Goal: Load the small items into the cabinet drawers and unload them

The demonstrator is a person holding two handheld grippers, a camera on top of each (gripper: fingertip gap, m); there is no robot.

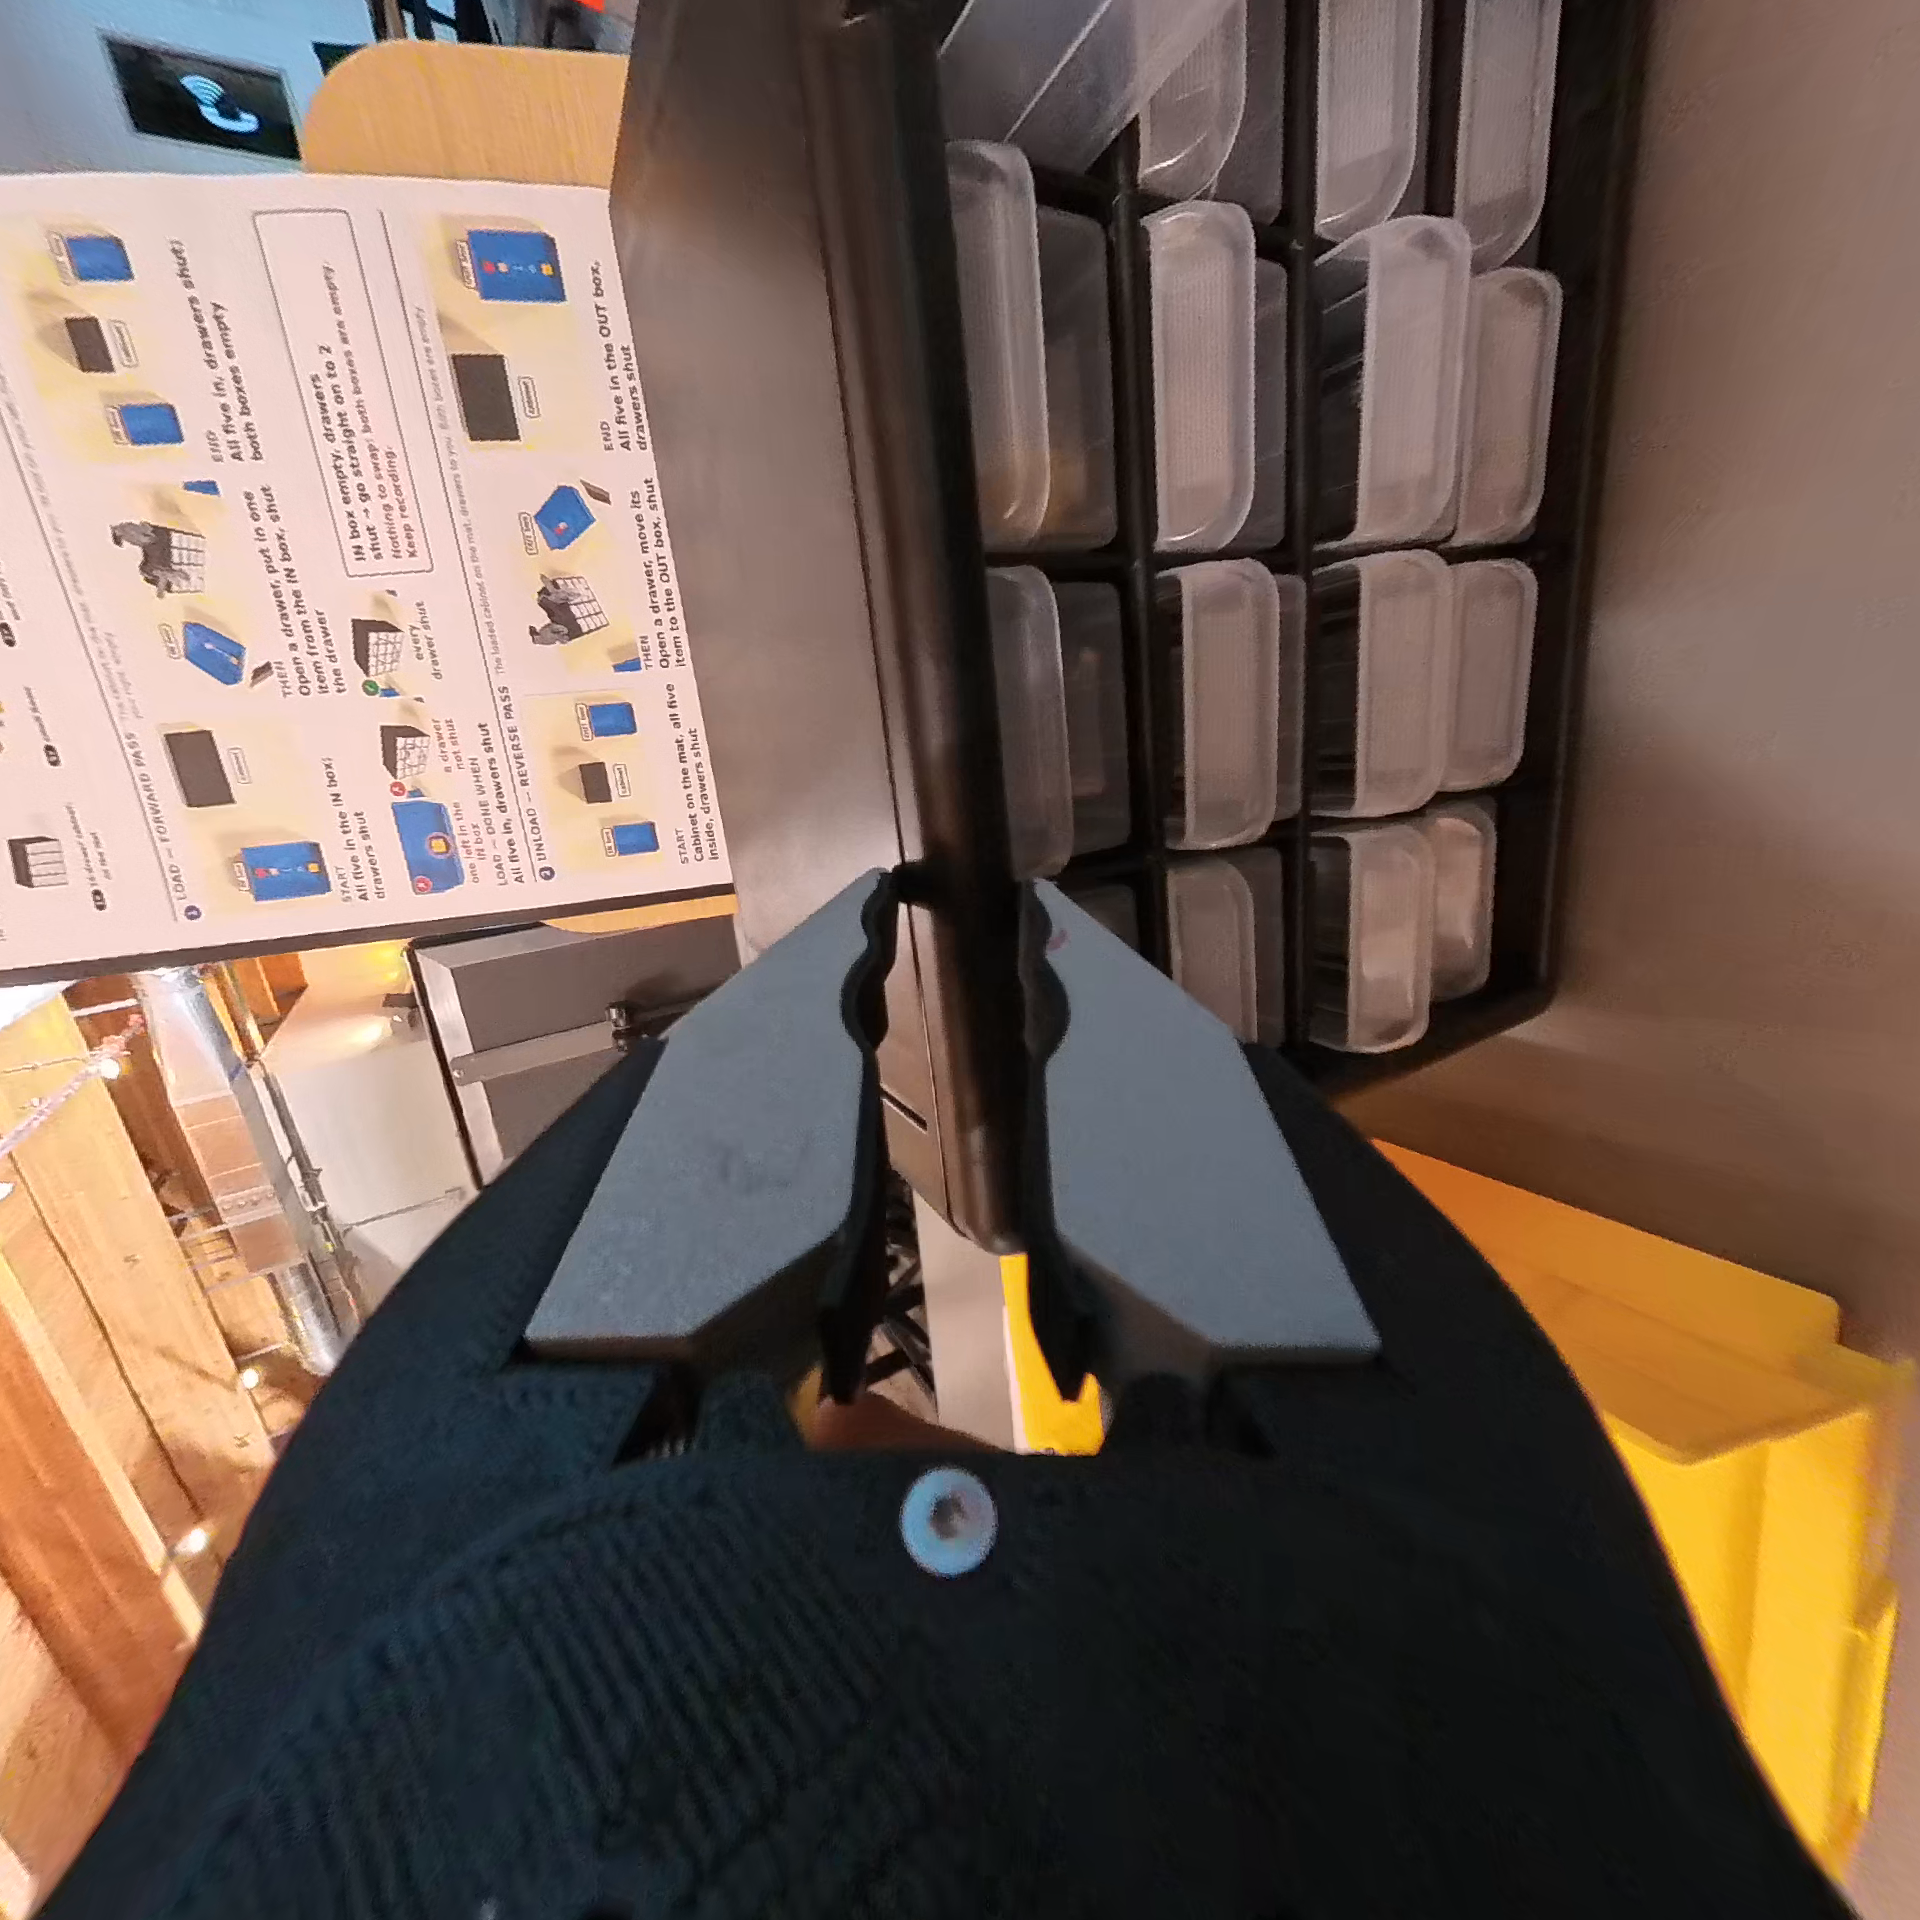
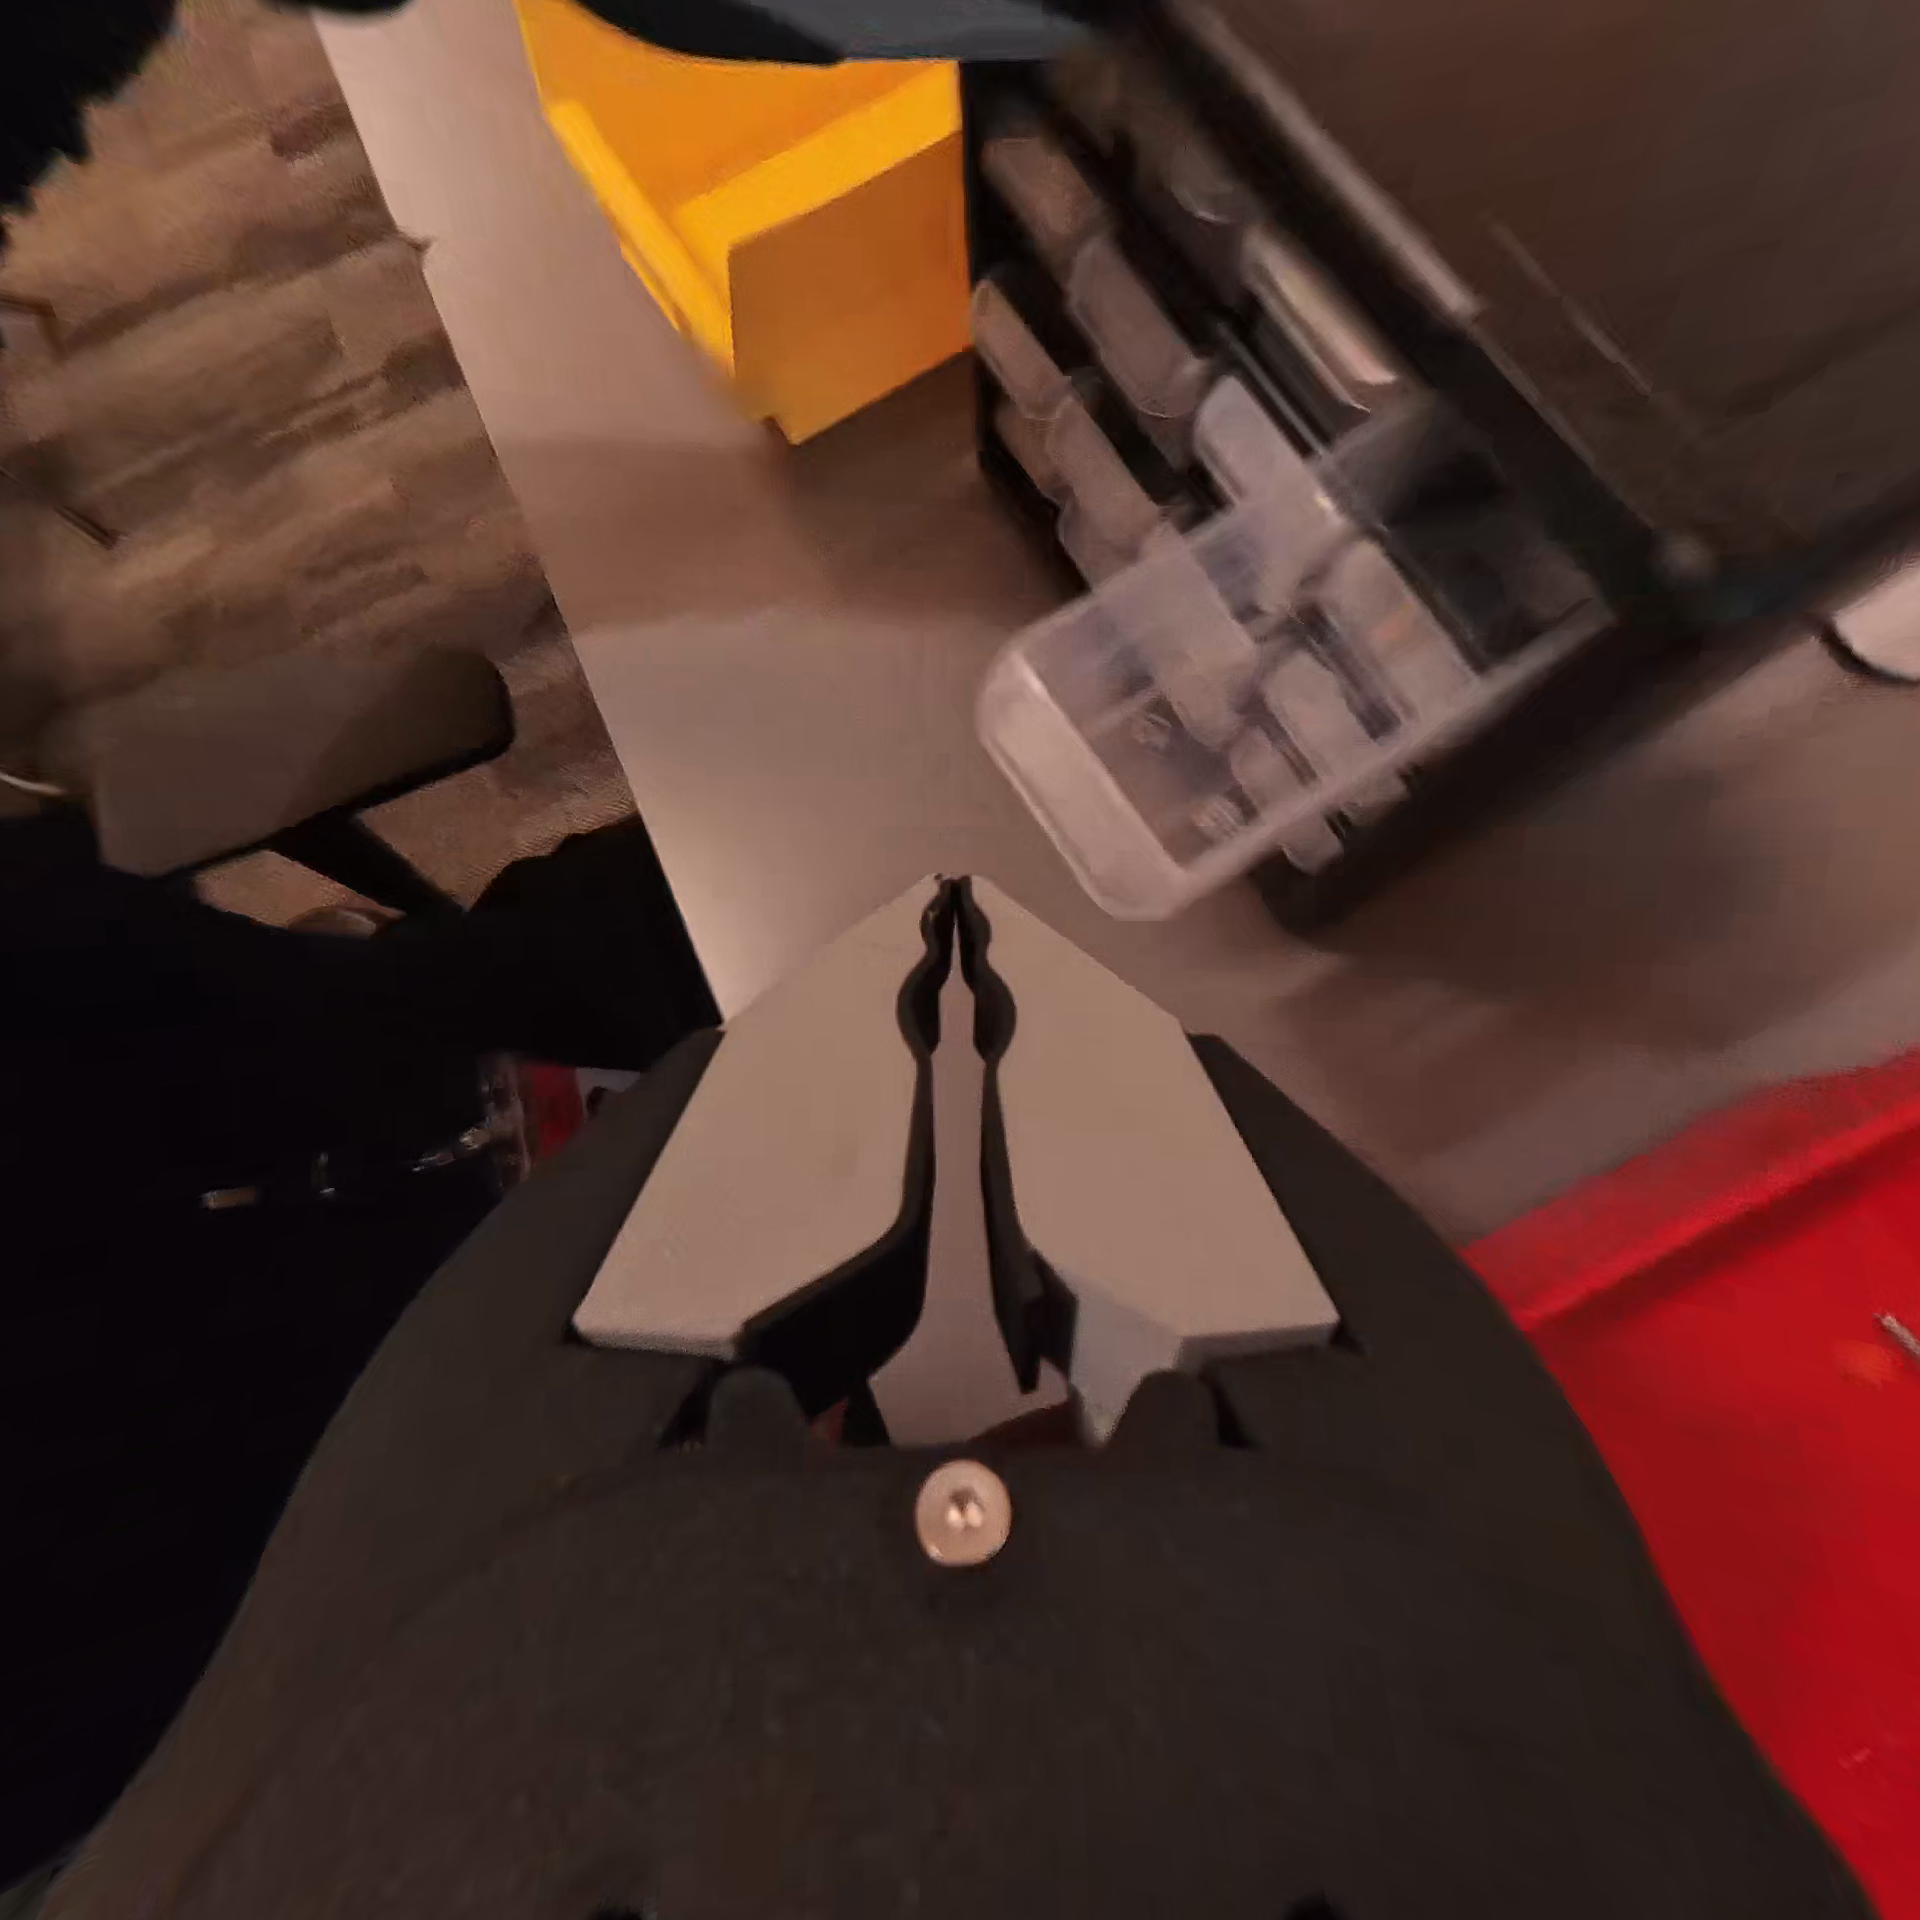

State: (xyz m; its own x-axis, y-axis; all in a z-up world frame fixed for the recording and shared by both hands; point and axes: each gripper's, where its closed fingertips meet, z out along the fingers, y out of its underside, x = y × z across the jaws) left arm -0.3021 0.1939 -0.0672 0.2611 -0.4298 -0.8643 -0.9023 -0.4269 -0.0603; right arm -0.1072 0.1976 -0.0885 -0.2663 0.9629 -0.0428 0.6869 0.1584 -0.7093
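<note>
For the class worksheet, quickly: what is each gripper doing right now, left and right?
Left gripper: closed on the cabinet's top edge.
Right gripper: closed, holding nothing, near the open drawer.

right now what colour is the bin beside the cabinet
Yellow bin, clearest in the right wrist view.

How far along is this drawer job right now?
Done: one clear drawer is pulled out of the cabinet. In hand: the left gripper clamps the cabinet's edge to steady it; the right gripper is shut and empty. Left: whether that drawer holds an item is too blurred to tell, and it needs closing.
</note>
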